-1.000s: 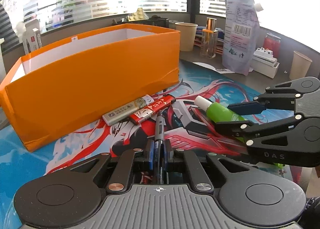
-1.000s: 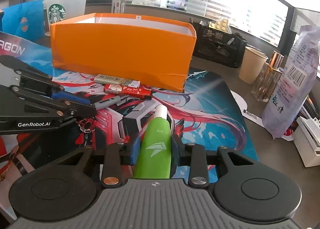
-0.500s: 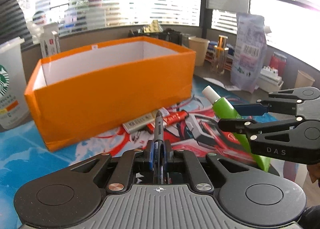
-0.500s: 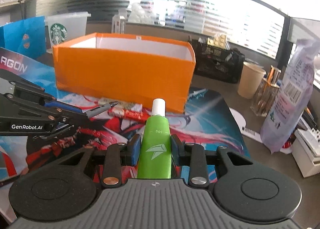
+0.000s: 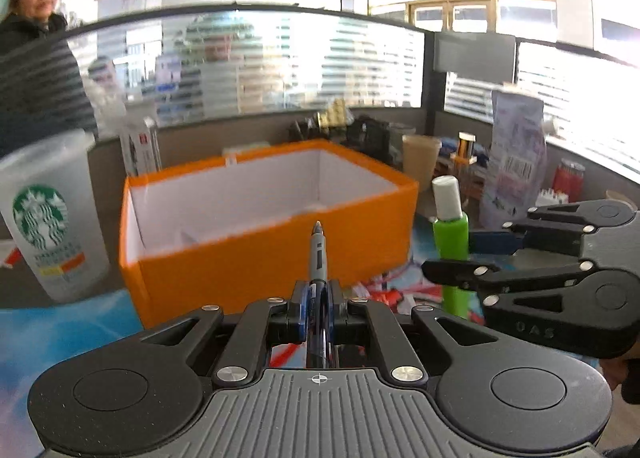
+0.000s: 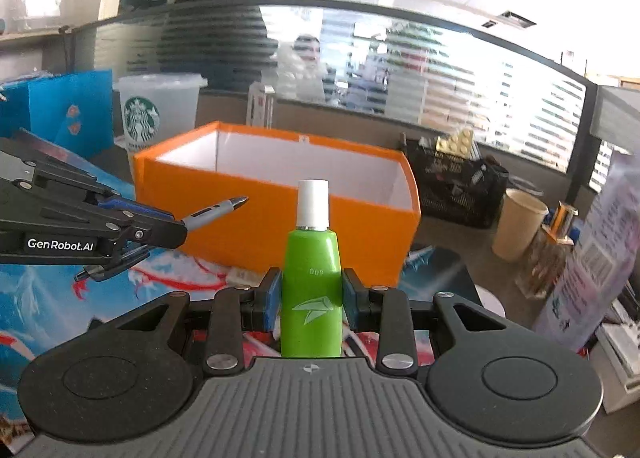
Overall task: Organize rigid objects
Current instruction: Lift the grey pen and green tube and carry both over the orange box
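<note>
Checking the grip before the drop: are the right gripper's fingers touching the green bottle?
Touching. The right wrist view shows the right gripper's blue fingers pressed against both sides of the green bottle, no gap.

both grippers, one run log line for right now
left gripper: shut on pen | right gripper: shut on green bottle | orange box: open, ahead of both | phase: carrying

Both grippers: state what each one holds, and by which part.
The left gripper is shut on a pen, clamping its rear barrel, tip forward. The right gripper is shut on a green tube, clamping its lower body, white cap up.
</note>
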Demonstrator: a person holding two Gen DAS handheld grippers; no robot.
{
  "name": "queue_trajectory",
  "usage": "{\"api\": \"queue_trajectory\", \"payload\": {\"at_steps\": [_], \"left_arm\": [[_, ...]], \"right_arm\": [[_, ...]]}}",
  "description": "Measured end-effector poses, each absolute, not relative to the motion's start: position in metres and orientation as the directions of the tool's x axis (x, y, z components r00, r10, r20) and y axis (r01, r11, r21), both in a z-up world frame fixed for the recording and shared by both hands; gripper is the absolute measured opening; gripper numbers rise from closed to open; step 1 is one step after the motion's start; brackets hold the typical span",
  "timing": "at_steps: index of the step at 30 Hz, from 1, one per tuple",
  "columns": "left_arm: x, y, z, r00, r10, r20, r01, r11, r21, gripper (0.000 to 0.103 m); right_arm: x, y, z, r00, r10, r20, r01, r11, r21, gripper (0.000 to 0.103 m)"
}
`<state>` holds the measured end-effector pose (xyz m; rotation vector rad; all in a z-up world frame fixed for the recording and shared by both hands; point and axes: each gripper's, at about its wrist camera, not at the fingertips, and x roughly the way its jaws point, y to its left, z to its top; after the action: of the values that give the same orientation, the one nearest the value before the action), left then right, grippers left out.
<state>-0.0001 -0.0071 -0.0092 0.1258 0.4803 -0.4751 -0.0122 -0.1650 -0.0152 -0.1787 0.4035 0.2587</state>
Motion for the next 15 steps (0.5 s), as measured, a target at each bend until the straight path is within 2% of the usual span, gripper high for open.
{"api": "queue_trajectory", "payload": {"at_steps": [15], "left_arm": [[0.012, 0.005, 0.042, 0.852, -0.378, -0.362, 0.412, 0.911, 0.018, 0.007]], "right_arm": [[0.006, -0.144, 0.037, 0.917, 0.282, -0.281, -0.331, 0.932, -0.146, 0.029]]}}
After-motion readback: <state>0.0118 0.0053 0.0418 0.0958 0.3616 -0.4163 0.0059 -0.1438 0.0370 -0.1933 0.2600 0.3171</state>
